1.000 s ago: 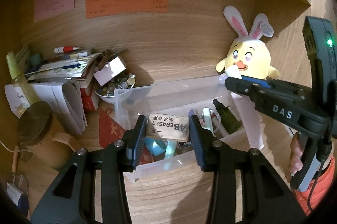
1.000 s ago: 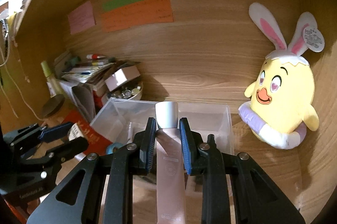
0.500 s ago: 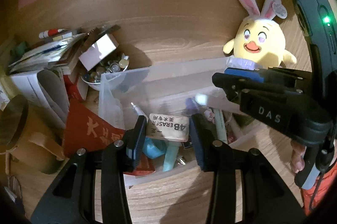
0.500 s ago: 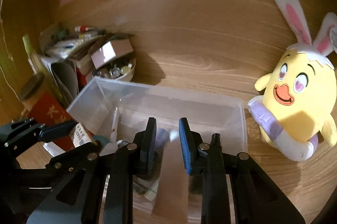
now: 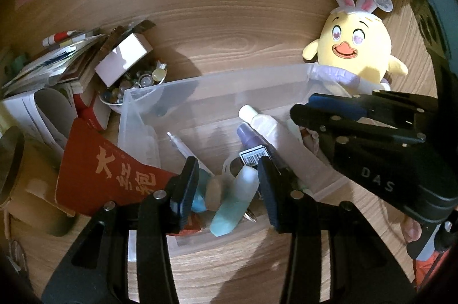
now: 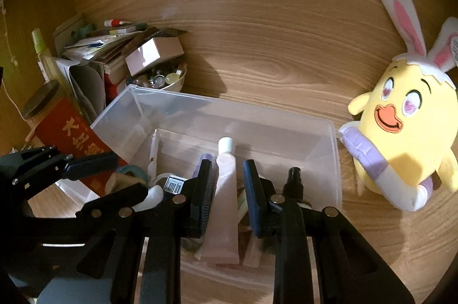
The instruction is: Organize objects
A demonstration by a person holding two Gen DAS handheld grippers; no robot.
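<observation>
Pink tube [image 6: 226, 203] lies flat in the clear bin [image 6: 286, 129], its long axis in line with the right gripper [image 6: 227, 169], whose jaws stand apart astride it without touching, cap toward the bin's far wall; left gripper [image 5: 227, 168], over the bin's near-left corner, jaws opening, eraser [image 5: 213, 191] loose between them.

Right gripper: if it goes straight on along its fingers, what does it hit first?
Probably the pink tube lying in the clear bin, straight ahead of the right gripper; depth unclear.
</observation>
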